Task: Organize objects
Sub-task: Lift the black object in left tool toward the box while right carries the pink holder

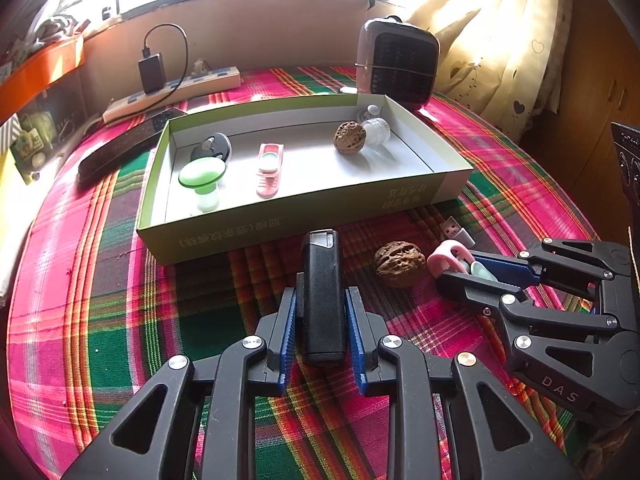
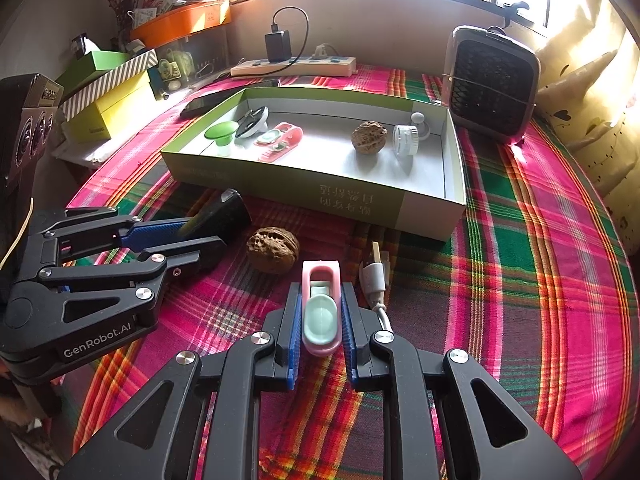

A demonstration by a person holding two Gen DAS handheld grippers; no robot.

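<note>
Left claw (image 1: 320, 312), lower centre of the left wrist view: blue pads nearly together, clamped on the sides of a black rectangular lighter-like case (image 1: 323, 296) that lies lengthwise between them on the plaid cloth (image 1: 100, 320) covering the bench. Right claw (image 2: 320, 316), lower centre of the right wrist view: pads drawn in on a pink clip with a pale green inset (image 2: 321, 312), held lengthwise. One walnut (image 2: 273, 249) sits loose on the cloth between the two claws, near the box's front wall; a white USB plug with cable (image 2: 375, 276) lies just right of the pink clip. Open green-sided cardboard box (image 1: 248, 236), centre of both views, white inside. Contents, left end: green mushroom-shaped piece (image 1: 202, 180), black-and-white round item (image 1: 212, 147) behind it, second pink clip (image 1: 270, 168) beside them. Contents, right end: second walnut (image 1: 350, 137), clear ribbed cap (image 1: 377, 130) touching or just beside it, small white knob (image 1: 371, 111) in the far corner. Behind the box: small fan heater (image 1: 398, 62) at upper right, power strip with black adapter (image 1: 172, 92) at upper left.
</note>
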